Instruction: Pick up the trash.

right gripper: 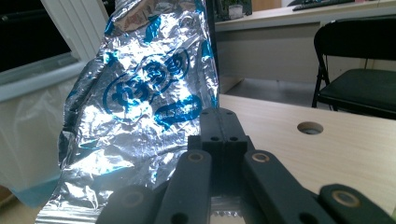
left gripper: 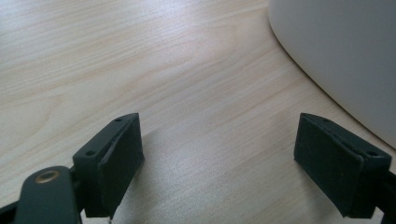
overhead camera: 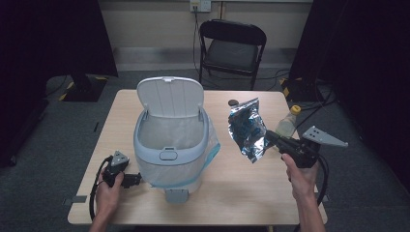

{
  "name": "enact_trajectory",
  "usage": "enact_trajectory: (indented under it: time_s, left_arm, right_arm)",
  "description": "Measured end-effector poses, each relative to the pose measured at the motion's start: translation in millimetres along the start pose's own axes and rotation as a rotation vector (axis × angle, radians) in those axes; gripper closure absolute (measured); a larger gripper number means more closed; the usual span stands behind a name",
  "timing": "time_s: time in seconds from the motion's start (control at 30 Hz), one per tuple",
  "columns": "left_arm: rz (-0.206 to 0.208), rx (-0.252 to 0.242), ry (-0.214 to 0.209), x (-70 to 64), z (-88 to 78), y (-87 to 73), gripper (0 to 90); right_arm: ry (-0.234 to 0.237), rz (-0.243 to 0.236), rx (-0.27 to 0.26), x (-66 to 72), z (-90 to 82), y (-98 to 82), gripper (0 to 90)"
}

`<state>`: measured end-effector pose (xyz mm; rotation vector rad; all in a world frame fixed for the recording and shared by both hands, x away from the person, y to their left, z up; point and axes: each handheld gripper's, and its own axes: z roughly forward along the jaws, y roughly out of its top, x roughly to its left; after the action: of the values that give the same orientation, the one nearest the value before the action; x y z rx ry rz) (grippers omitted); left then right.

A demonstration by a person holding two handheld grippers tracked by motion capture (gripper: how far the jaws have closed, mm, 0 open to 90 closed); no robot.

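Note:
A crinkled silver foil bag [overhead camera: 246, 128] with blue print hangs above the table, right of the bin. My right gripper [overhead camera: 268, 137] is shut on the bag's edge and holds it upright. In the right gripper view the bag [right gripper: 140, 107] rises left of the shut right gripper [right gripper: 219, 116]. The white pedal bin [overhead camera: 169, 150] stands mid-table, its lid [overhead camera: 169, 96] up and a clear liner inside. My left gripper [overhead camera: 133, 180] rests low by the bin's front left. Its view shows the left gripper [left gripper: 219, 158] open over bare wood, beside the bin wall [left gripper: 345, 51].
A small bottle with a yellow cap [overhead camera: 288, 123] stands on the table behind my right gripper. A round hole [overhead camera: 233, 102] marks the tabletop near the far edge. A black folding chair [overhead camera: 232, 46] stands beyond the table. The bin's pedal [overhead camera: 176, 195] juts toward the front edge.

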<state>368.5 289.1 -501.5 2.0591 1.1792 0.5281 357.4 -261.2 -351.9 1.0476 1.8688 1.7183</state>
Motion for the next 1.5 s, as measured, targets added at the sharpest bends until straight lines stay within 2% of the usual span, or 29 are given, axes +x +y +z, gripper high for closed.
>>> enact_trajectory:
  time_s: [0.33, 0.77, 1.0, 1.3, 1.5]
  left_arm:
    - [-0.003, -0.003, 0.000, -0.2, 0.2, 0.0, 14.9]
    - [-0.005, -0.003, 0.000, -0.3, 0.2, -0.1, 14.9]
    - [-0.004, -0.003, 0.000, -0.3, 0.2, -0.1, 14.9]
    - [-0.005, -0.003, 0.000, -0.3, 0.2, -0.1, 14.9]
    - [0.001, 0.000, 0.000, 0.1, 0.0, 0.0, 15.0]
  right_arm:
    - [0.016, -0.009, -0.050, 2.5, -4.0, 19.0, 90.0]
    - [0.060, -0.027, -0.137, 15.7, 3.7, 49.0, 90.0]
    - [0.107, -0.048, -0.170, 30.4, 14.6, 63.5, 90.0]
    - [0.163, -0.081, -0.174, 52.8, 33.0, 78.4, 90.0]
    - [0.199, -0.087, -0.170, 64.2, 46.5, 84.9, 90.0]
